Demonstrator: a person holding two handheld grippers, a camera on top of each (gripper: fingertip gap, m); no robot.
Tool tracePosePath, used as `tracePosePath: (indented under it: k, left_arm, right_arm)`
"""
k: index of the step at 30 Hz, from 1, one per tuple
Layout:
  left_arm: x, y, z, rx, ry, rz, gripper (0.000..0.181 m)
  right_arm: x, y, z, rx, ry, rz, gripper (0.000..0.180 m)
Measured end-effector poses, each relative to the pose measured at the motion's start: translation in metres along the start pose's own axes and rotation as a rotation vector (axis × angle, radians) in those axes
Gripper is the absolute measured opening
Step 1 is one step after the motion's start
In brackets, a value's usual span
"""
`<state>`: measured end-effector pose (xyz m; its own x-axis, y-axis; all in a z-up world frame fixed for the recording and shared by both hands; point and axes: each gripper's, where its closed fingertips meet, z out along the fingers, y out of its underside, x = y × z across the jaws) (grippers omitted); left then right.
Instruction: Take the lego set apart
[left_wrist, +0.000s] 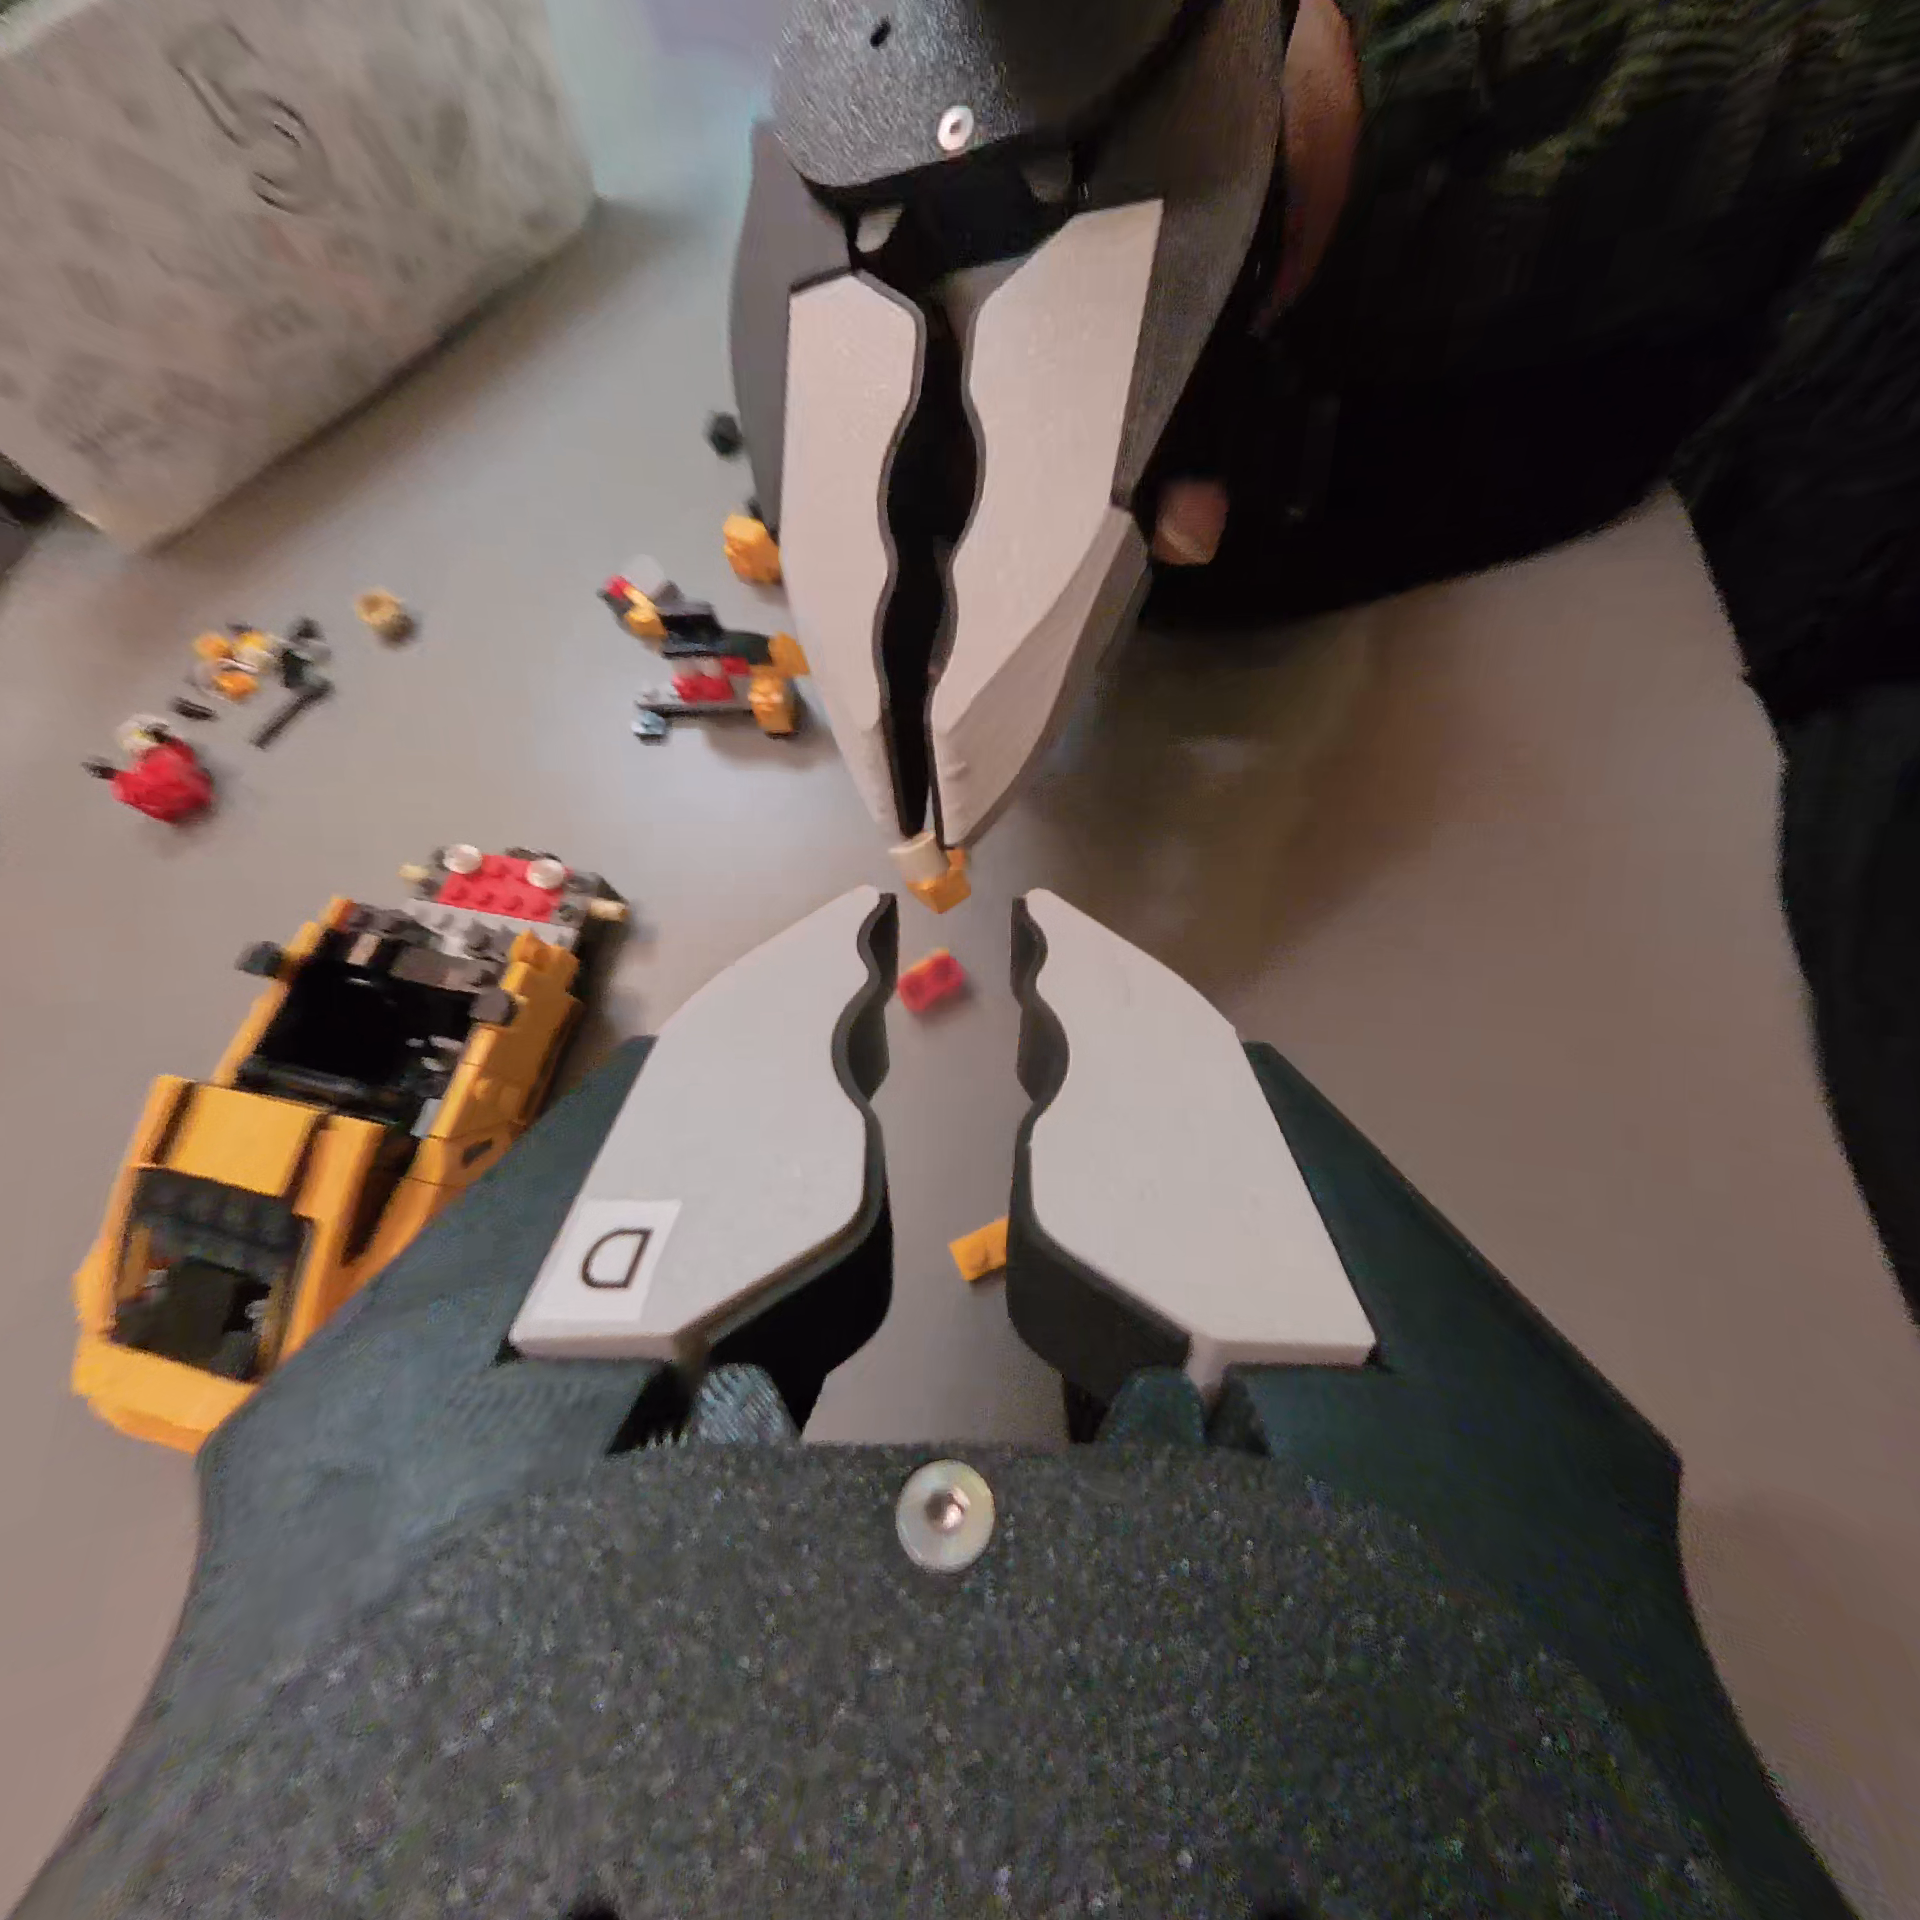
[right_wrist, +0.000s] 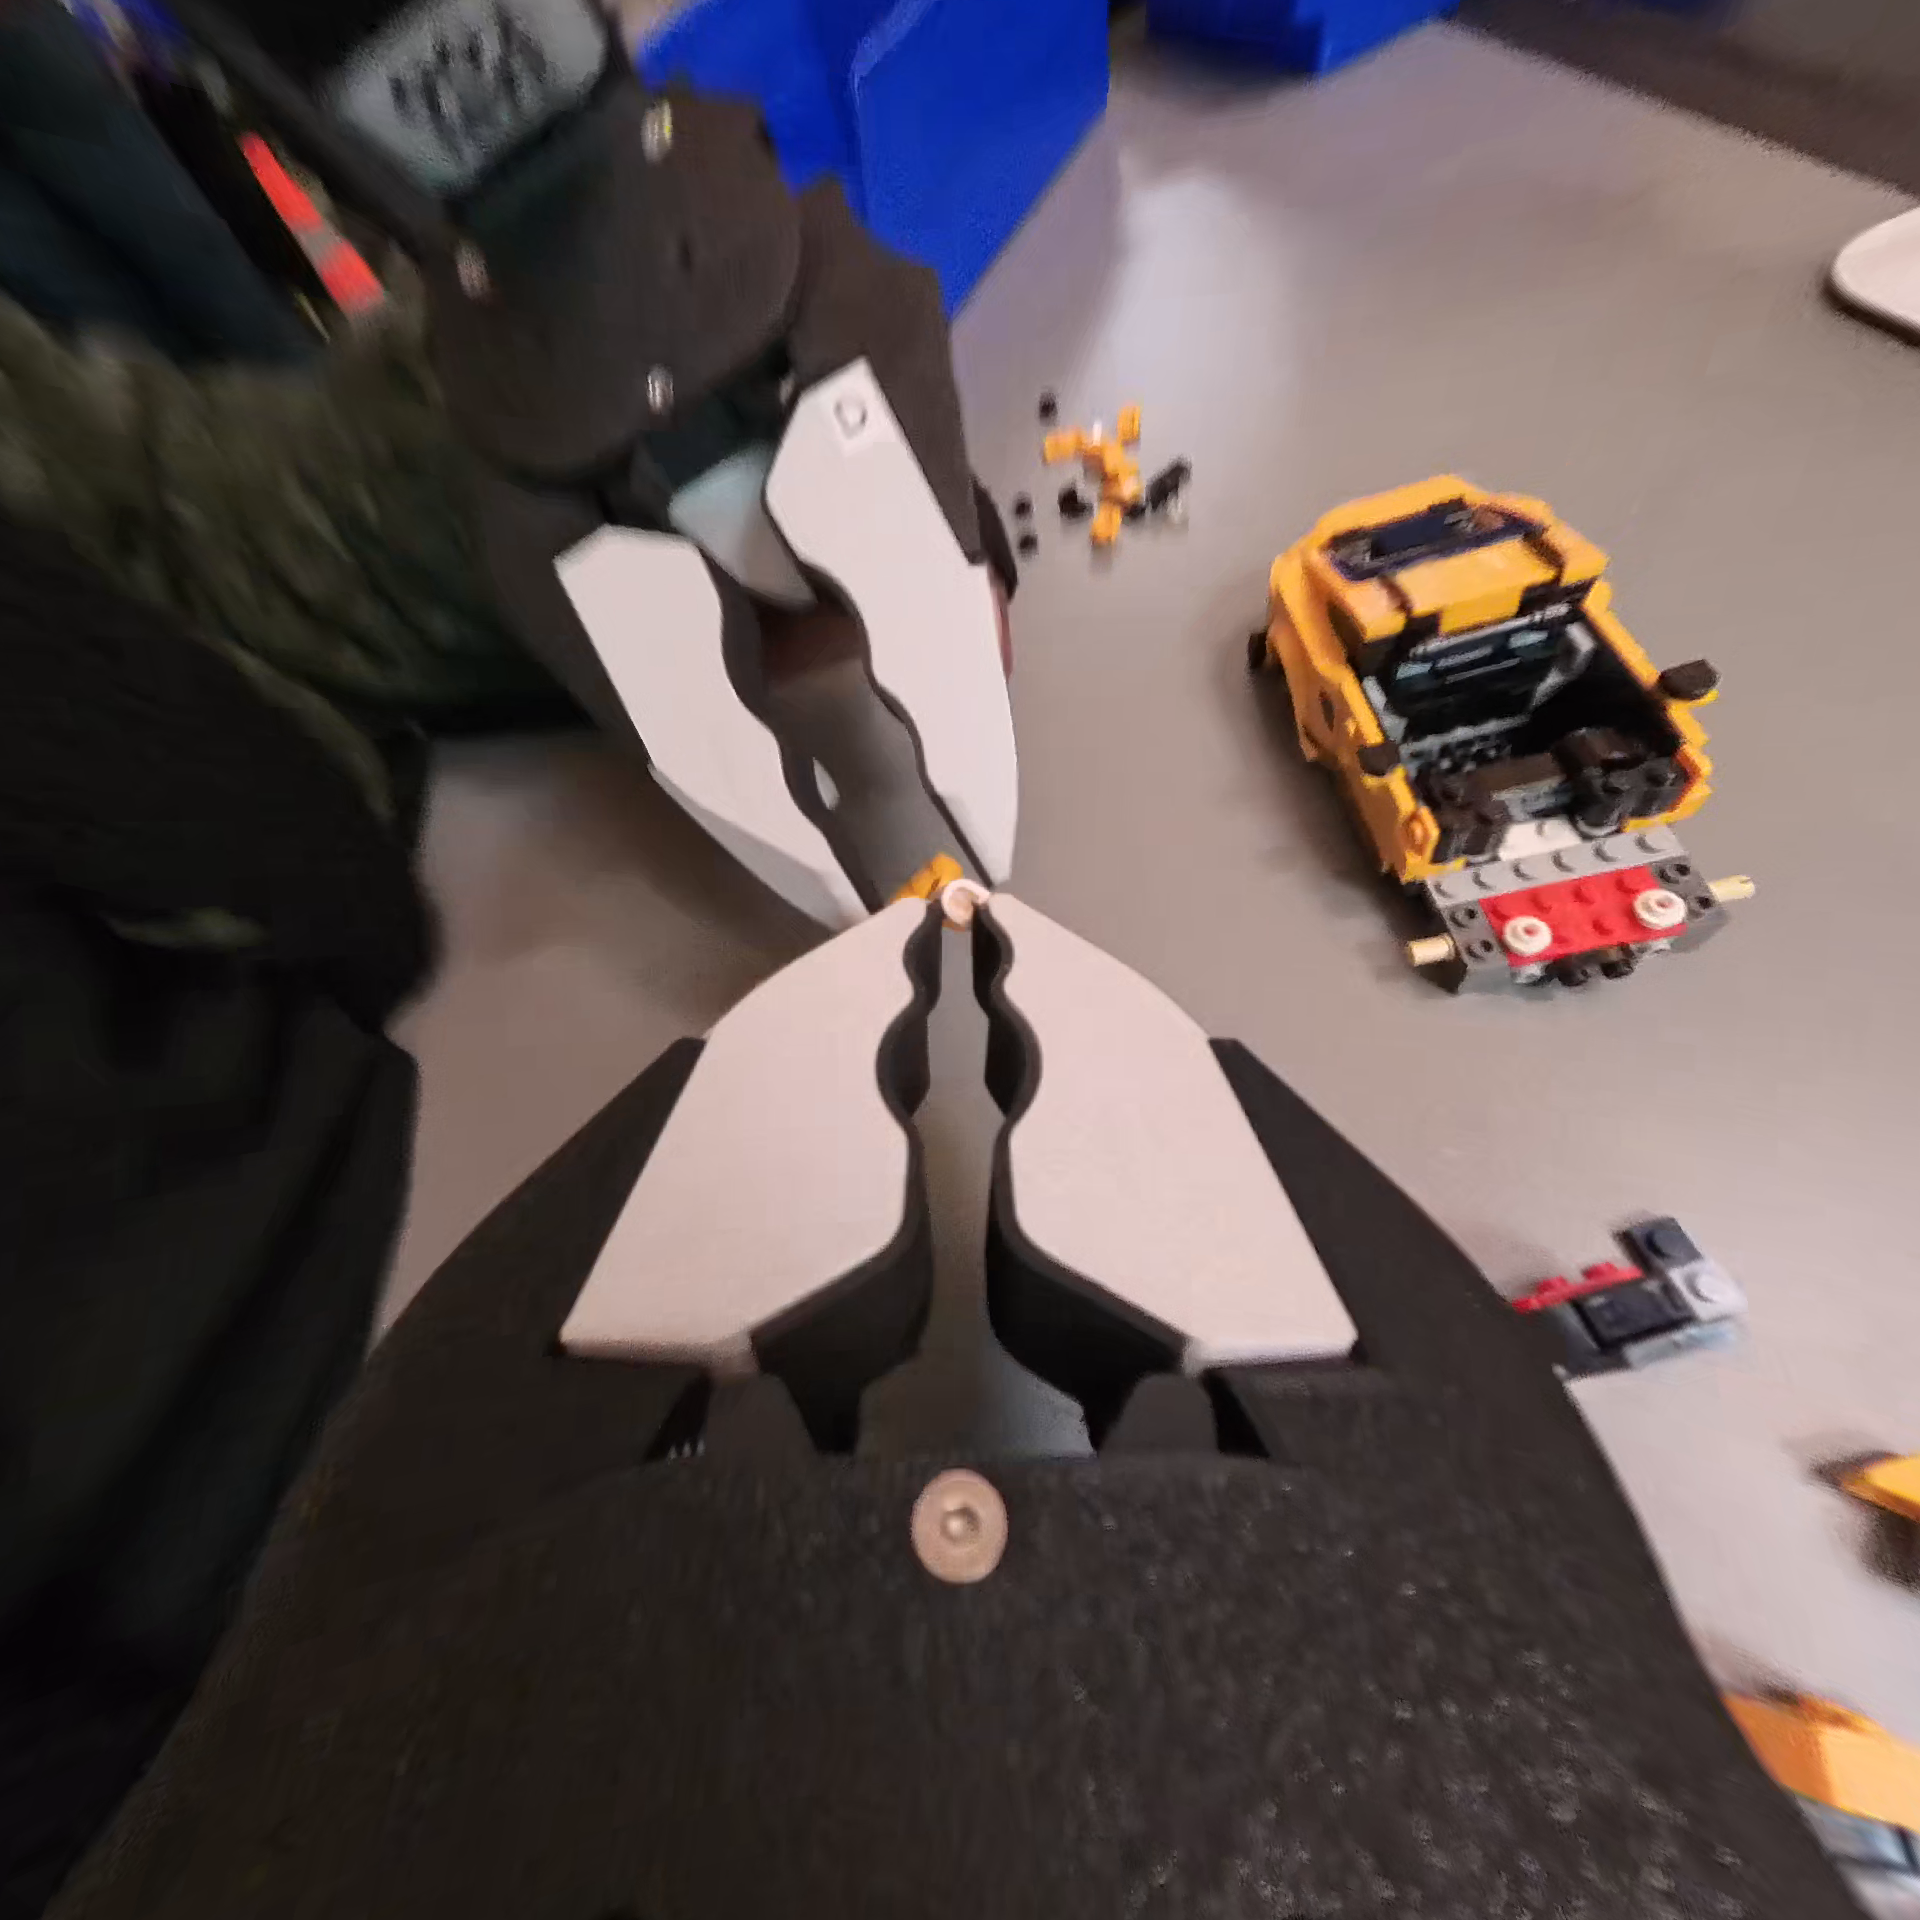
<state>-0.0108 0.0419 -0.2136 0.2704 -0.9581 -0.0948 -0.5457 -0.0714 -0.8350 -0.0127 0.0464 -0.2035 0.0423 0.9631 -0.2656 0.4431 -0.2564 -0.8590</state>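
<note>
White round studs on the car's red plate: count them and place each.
2. One white round stud sits near the red plate's left end, the other near its right end, in the right wrist view. No others show there.

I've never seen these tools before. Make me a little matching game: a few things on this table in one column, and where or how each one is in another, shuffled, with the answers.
Things
1. left hand-held gripper
2. right hand-held gripper
3. yellow car
4. red brick

States
A. lying loose on the grey table
B. roof off, red plate showing at one end
C. open, holding nothing
D. pinching a small white and orange piece

Pairs: 1-C, 2-D, 3-B, 4-A
</note>
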Motion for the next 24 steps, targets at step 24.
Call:
tracePosePath:
  k: [24]
  left_arm:
    - [-0.005, -0.030, -0.012, 0.092, -0.180, 0.190, 0.008]
  right_arm:
    - [-0.011, -0.024, -0.012, 0.172, -0.199, 0.229, 0.009]
